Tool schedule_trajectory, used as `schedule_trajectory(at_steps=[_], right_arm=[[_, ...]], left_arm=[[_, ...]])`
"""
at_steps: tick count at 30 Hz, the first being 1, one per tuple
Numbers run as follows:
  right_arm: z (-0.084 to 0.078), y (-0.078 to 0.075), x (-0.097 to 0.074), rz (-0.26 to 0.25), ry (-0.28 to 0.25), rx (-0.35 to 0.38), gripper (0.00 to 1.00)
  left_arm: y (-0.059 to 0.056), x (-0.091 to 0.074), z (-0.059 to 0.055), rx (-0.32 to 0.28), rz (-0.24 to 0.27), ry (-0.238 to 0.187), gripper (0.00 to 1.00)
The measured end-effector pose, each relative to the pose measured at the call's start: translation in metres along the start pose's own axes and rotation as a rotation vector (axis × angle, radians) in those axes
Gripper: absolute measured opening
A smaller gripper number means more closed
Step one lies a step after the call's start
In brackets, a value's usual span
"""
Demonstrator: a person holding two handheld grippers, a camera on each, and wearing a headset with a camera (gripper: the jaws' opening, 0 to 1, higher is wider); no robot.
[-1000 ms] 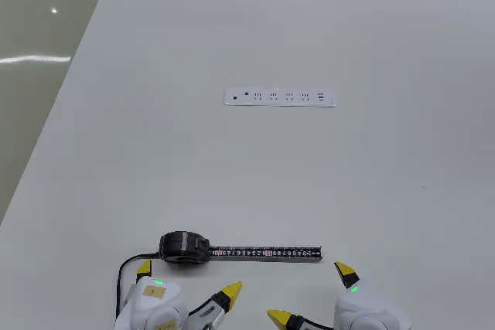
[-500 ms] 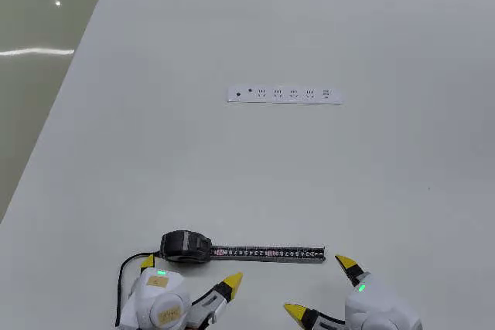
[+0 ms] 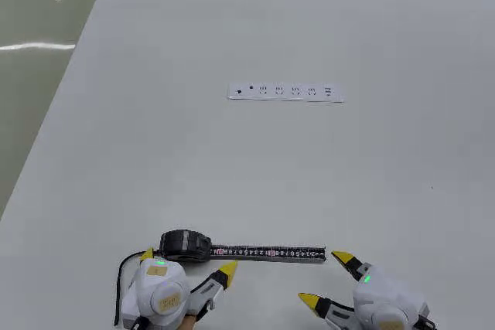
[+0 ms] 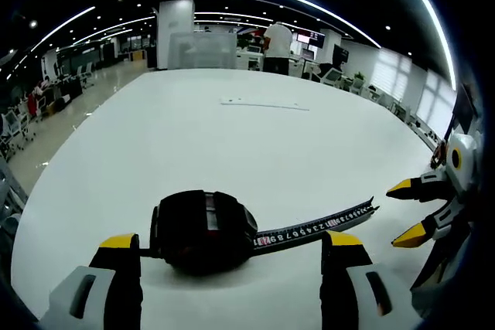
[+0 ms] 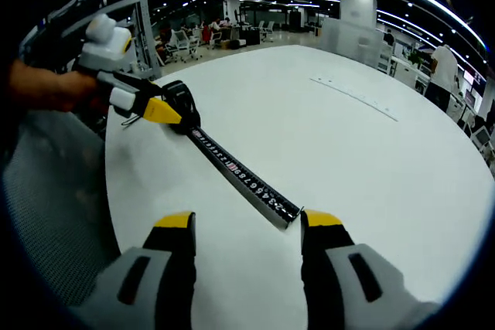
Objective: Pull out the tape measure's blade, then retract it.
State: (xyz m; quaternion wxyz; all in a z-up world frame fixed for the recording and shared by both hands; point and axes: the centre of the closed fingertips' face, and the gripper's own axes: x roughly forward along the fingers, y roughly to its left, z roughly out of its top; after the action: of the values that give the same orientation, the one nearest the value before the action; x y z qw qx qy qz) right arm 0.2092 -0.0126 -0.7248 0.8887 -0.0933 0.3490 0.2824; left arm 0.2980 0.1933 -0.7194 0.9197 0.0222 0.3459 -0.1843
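A black tape measure case (image 3: 186,245) lies near the table's front edge, with its blade (image 3: 267,253) pulled out flat to the right. My left gripper (image 3: 188,263) is open just behind the case, one yellow tip on each side and not touching it. In the left gripper view the case (image 4: 203,229) sits between the jaws of the left gripper (image 4: 230,241). My right gripper (image 3: 326,278) is open just short of the blade's end. In the right gripper view the blade tip (image 5: 290,210) lies close ahead of the right gripper (image 5: 247,220).
A white power strip (image 3: 285,92) lies flat in the middle of the white table (image 3: 348,168). The table's left edge (image 3: 46,137) drops to a glossy floor. A black strap (image 3: 120,280) loops from the case toward the front edge.
Both grippers have crept forward: the left closer around the case, the right closer to the blade's end. The blade's length looks unchanged. The head camera shifted slightly.
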Motion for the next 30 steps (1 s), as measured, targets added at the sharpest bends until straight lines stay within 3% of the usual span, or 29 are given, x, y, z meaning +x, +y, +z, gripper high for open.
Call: schedule_trajectory(at_steps=[8, 17, 22, 26, 30], right_arm=[[-0.005, -0.010, 0.007, 0.036, 0.027, -0.080, 0.46], [-0.007, -0.020, 0.015, 0.095, 0.054, -0.171, 0.42], [-0.007, -0.020, 0.016, 0.103, 0.059, -0.184, 0.39], [-0.012, -0.022, 0.023, 0.157, 0.087, -0.256, 0.37], [-0.011, -0.028, 0.026, 0.174, 0.100, -0.291, 0.34]], left_arm=[[0.002, 0.009, -0.001, -0.023, 0.009, 0.008, 0.91], [0.012, 0.013, -0.004, -0.042, 0.030, 0.018, 0.87], [0.013, 0.013, -0.004, -0.043, 0.033, 0.021, 0.85], [0.019, 0.016, -0.005, -0.053, 0.043, 0.032, 0.83], [0.022, 0.018, -0.004, -0.055, 0.046, 0.038, 0.82]])
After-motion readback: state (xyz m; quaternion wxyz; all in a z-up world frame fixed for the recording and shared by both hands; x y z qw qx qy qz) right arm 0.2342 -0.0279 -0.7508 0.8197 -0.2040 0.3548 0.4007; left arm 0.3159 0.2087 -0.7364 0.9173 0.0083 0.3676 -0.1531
